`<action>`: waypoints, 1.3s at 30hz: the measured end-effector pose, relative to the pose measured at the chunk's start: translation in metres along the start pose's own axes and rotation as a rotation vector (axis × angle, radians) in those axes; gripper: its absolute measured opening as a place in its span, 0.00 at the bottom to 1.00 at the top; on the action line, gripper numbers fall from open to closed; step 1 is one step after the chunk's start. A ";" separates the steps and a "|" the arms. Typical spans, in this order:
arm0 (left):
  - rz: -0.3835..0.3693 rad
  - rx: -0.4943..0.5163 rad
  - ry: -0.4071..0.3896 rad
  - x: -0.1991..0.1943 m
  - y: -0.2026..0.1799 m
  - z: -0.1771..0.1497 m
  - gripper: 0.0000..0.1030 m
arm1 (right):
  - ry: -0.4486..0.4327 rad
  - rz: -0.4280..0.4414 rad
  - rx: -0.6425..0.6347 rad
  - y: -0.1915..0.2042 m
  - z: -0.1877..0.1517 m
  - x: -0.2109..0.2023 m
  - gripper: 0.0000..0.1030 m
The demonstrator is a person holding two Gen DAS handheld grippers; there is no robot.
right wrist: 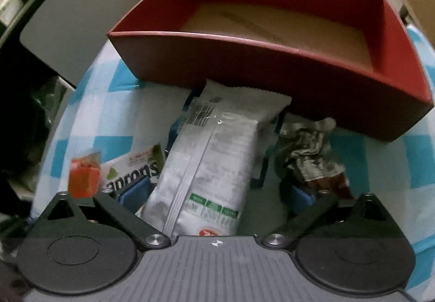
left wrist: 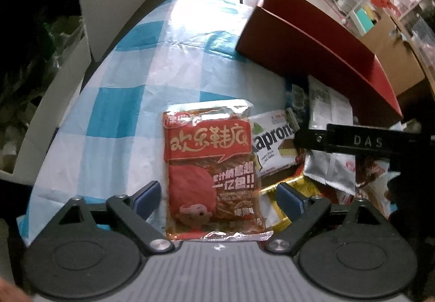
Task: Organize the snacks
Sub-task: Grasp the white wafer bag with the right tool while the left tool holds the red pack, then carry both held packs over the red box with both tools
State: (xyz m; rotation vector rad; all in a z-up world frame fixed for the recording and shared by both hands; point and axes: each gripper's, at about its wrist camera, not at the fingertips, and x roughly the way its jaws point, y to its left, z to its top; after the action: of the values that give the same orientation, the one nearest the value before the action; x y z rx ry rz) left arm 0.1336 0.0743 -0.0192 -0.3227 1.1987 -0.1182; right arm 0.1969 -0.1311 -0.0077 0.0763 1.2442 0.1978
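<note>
Left gripper (left wrist: 216, 194) spread wide over the blue-and-white checked plastic tablecloth (left wrist: 114, 101), blue pads (left wrist: 148, 197) well apart, gripping nothing; between the fingers, a flat red foil snack packet with gold Chinese lettering and a cartoon face (left wrist: 213, 182), lying flat, long axis running away from the gripper, neither pad touching it as far as the view shows; just right of it, partly tucked under its edge, a white wafer packet printed with dark letters (left wrist: 274, 144); beyond the right finger, a gold-trimmed wrapper (left wrist: 282, 207) and a silver foil pouch (left wrist: 326, 139); farther ahead and right, a deep red open cardboard box (left wrist: 312, 57), resting on the cloth; the other tool's black bar (left wrist: 353, 140) crossing in from the right.

Right gripper (right wrist: 217, 193) likewise released, fingers parted on either side of the silver foil pouch (right wrist: 209, 160), seam and barcode side up, reaching forward to the near wall of the red box (right wrist: 272, 65); contact of pads with pouch hard to judge, perhaps touching at the left; left of the left finger, the white wafer packet (right wrist: 133, 166) and the red packet (right wrist: 83, 179), blurred; near the right finger, a crumpled dark brown wrapper (right wrist: 310, 155); box floor bare brown card.
</note>
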 end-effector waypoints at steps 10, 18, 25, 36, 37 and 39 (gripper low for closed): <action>0.015 -0.016 -0.019 -0.008 0.009 0.000 0.62 | -0.116 -0.164 -0.174 -0.002 -0.033 -0.028 0.69; 0.049 -0.099 -0.036 0.002 0.009 0.012 0.76 | -0.165 -0.153 -0.134 -0.027 -0.047 -0.019 1.00; 0.156 -0.026 -0.070 0.014 -0.023 0.005 0.76 | -0.186 -0.149 -0.089 -0.028 -0.049 -0.016 1.00; 0.100 -0.072 -0.098 -0.009 -0.028 0.000 0.58 | -0.186 -0.121 -0.207 -0.021 -0.052 -0.029 0.60; 0.094 -0.069 -0.110 -0.012 -0.029 0.000 0.58 | -0.189 -0.111 -0.203 -0.021 -0.052 -0.031 0.59; 0.073 -0.071 -0.123 -0.016 -0.030 0.001 0.58 | -0.196 -0.095 -0.187 -0.024 -0.050 -0.037 0.56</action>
State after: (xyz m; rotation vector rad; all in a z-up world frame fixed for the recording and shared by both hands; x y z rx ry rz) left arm 0.1307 0.0498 0.0049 -0.3430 1.0930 0.0075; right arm 0.1406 -0.1639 0.0064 -0.1227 1.0269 0.2184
